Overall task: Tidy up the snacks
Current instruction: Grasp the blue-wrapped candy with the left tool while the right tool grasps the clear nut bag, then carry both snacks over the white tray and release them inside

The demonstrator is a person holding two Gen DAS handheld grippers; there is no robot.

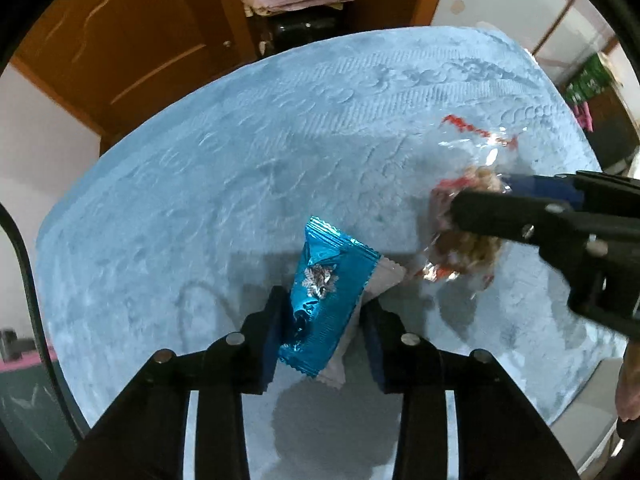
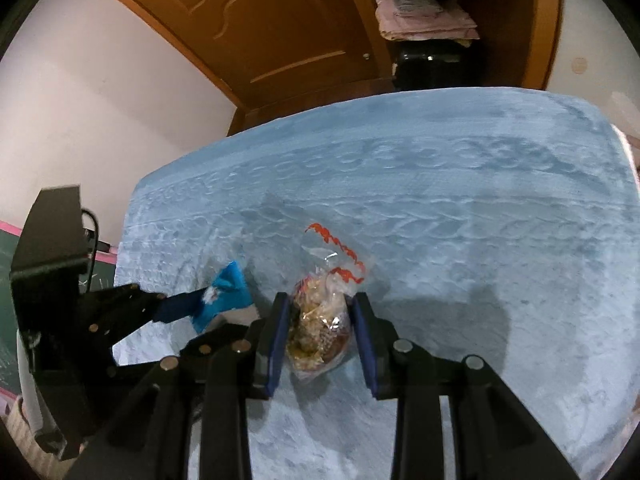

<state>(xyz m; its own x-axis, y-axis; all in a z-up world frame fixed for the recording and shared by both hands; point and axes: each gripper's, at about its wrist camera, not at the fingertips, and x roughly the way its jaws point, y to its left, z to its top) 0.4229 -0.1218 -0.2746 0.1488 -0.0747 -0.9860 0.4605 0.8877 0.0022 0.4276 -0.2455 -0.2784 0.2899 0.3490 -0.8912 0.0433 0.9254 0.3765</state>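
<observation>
The left hand-held gripper [image 1: 322, 328] sits at the bottom middle of the left wrist view. Its two blue pads press on a shiny blue snack packet [image 1: 322, 288] from both sides, so it is closed on the packet. A second, pale pink packet [image 1: 376, 284] lies right behind the blue one, also between the pads. Both packets stick up and lean to the left, above the light blue blanket [image 1: 240, 152].

The right hand-held gripper [image 2: 320, 316] sits at the bottom middle of the right wrist view. Its pads are partly open, with a clear bag of brown snacks [image 2: 320, 328] between them. The left pad touches the bag. The right pad is very close to it, but I cannot tell if it presses. The bag has red wavy edges at the top and points up and to the right in the frame.

In the right wrist view, the left hand-held gripper comes in from the left edge with the blue packet at its tip, just beside the clear bag.

The blanket has a bumpy pattern and fills the middle of both views. Behind it, at the top of the frame, stands a brown wooden wardrobe [image 2: 280, 20]. Folded pink cloth [image 2: 424, 12] lies on a shelf in it, at the upper right.
</observation>
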